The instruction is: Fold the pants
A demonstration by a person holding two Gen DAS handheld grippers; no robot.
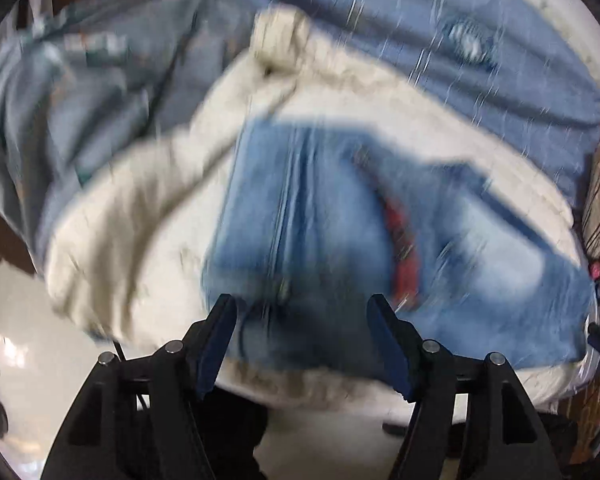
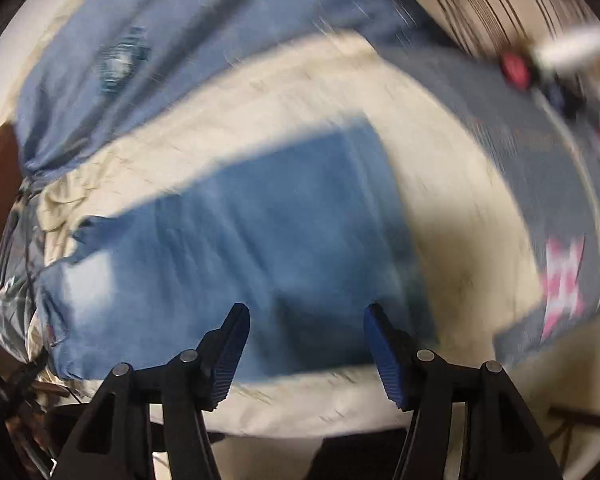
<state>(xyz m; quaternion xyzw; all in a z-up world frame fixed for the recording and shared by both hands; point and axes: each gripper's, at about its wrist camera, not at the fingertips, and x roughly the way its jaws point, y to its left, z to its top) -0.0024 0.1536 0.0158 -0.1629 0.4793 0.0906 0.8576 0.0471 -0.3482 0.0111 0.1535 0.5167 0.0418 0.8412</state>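
left wrist view shows the folded blue jeans point(image 1: 340, 216) lying on a cream sheet point(image 1: 140, 208), with a blue blanket point(image 1: 420, 32) beyond; the left gripper point(image 1: 302, 308) and right gripper point(image 2: 306, 314) both hang above the denim, jaws spread and pinching nothing

We see the blue denim pants point(image 1: 320, 216) folded into a compact, flat rectangle on a cream sheet point(image 1: 132, 208).

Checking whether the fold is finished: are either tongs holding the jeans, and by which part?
Nothing is held. The left tongs and right tongs both stand open above the folded jeans, with no cloth between their pads.
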